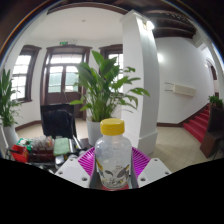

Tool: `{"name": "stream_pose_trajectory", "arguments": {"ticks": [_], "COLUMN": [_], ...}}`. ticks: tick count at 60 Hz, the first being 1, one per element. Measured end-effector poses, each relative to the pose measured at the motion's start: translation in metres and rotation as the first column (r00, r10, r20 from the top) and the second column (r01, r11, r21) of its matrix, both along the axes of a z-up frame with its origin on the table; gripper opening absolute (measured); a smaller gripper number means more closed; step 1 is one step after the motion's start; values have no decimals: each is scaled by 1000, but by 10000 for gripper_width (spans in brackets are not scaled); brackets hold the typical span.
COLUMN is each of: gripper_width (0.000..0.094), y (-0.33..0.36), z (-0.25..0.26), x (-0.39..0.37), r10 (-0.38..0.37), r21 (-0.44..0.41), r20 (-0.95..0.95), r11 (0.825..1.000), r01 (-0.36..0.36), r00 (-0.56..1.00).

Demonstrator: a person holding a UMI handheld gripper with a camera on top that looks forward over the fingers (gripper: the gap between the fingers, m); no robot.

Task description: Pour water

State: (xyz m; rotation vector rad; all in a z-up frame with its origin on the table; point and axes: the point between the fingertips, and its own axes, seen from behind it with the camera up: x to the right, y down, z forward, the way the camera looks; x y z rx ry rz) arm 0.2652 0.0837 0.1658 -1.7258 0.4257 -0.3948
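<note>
Centrally, a clear plastic water bottle with a yellow cap is seen standing upright between the 2 fingers of the gripper. A pale label is wrapped around the bottle's body, but no writing or brand on it can be read. Magenta pads are visible on the inner faces of the fingers, 1 at each side of the bottle. The fingers are set about as wide as the bottle, and the pads appear to be pressed against both of its sides, so the bottle appears to be gripped; its base is hidden from view.

Behind the bottle, a large leafy potted plant in a white pot is seen. Just right of the plant, a white square pillar rises to the ceiling. Left of the bottle, a black chair is placed at a table that bears a clutter of small items, too small to be identified. Far behind the bottle, dark wooden double doors with glass panes are set in a white wall. Right of the pillar, a red-carpeted staircase is visible.
</note>
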Motion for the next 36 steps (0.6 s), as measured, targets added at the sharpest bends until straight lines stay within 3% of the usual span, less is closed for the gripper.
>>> {"name": "stream_pose_trajectory", "arguments": {"ticks": [6, 16, 22, 36], "gripper_width": [477, 507, 488, 602], "y": [1, 10, 9, 13], "z": [-32, -82, -77, -86], "x": [18, 21, 19, 13], "r10": [-9, 9, 23, 49], "r21": [-30, 19, 60, -6], "r20": [-22, -145, -122, -88], "r11": [1000, 1000, 998, 999], "r01": [8, -6, -15, -50], "r00": [1000, 989, 992, 995]}}
